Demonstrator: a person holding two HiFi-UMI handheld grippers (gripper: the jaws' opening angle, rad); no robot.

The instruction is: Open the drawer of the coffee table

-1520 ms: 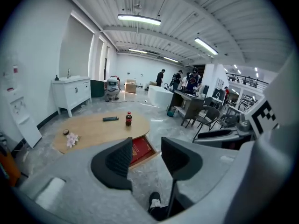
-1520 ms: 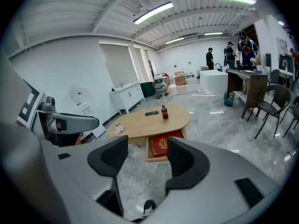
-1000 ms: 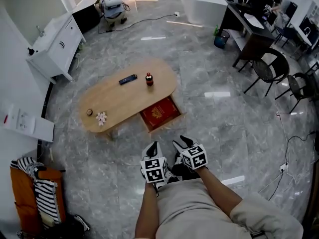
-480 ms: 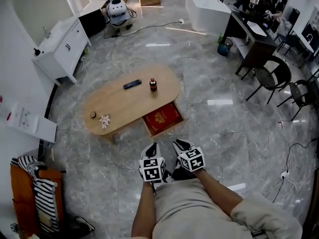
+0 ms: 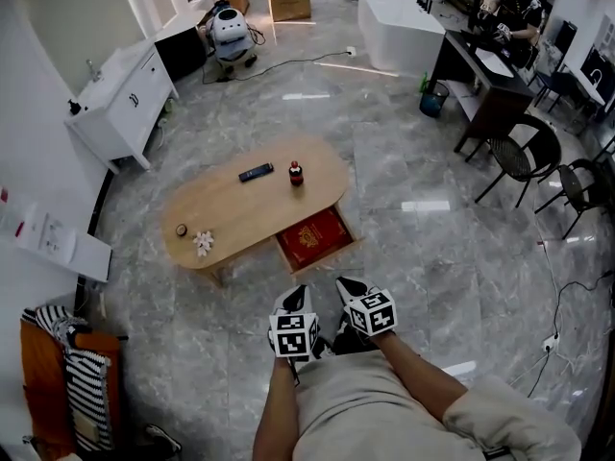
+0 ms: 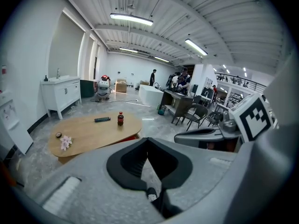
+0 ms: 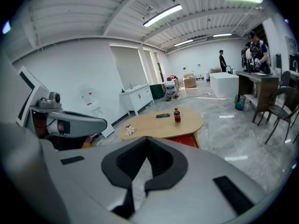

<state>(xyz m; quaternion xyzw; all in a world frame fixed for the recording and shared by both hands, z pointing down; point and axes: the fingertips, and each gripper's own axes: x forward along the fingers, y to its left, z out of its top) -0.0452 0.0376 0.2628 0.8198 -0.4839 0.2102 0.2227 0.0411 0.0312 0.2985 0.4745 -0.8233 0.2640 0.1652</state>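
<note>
The right claw [image 5: 352, 284] is just finishing closing on nothing, the left claw [image 5: 294, 296] is sitting closed and empty too, both well apart from the drawer [image 5: 312, 237] of the counter [image 5: 235, 209], which is already standing open.

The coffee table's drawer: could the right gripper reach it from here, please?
Probably not yet. The right gripper, its jaws just closed on nothing, is held near the person's body, with bare floor between it and the drawer, already pulled out. Nothing blocks the way; stepping closer should do.

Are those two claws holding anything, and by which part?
Nothing. The left gripper is shut, empty; the right gripper jaws have just been closing, nothing between them.
</note>
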